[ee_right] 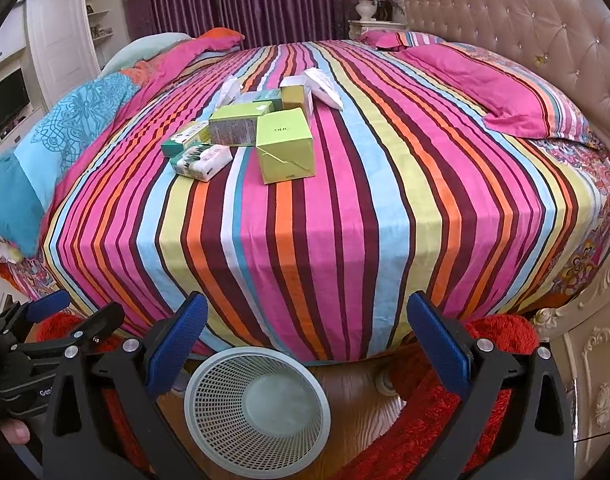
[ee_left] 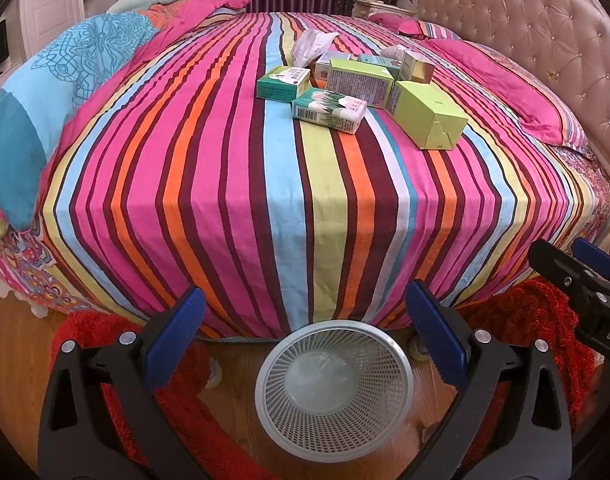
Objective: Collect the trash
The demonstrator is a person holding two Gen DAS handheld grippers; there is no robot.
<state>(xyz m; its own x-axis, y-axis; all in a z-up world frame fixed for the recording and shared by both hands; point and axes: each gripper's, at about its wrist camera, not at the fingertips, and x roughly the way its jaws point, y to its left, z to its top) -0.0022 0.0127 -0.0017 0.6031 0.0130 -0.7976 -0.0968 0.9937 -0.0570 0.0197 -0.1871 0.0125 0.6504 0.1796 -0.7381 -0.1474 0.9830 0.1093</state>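
Inspecting from the foot of the striped bed (ee_left: 233,184) — both grippers hanging over the floor, well short of the litter. Left gripper (ee_left: 305,340) standing released, fingers spread wide, gripping nothing; right gripper (ee_right: 307,346) likewise spread and carrying nothing. White mesh wastebasket (ee_left: 333,390) sitting upright on the wooden floor just below the mattress edge, apparently holding no trash.

Trash lying clustered mid-bed, well apart from both grippers: large lime-green carton (ee_right: 286,148) standing nearest, green-and-white packet (ee_right: 201,162) lying flat beside it, teal box (ee_left: 283,82) further left, more cartons stacked behind, crumpled white tissue (ee_left: 311,46) and a white wrapper (ee_right: 325,88) at the back.

Judging the cartons light, thin-walled, likely hollow — crushing under hard squeeze, sliding on slick print. Advising pinching across the narrow faces, near an edge, with moderate pressure. Tissue and wrapper reading as soft, near weightless; advising gathering at a bunched fold. Soft bedding yielding under downward pressing.
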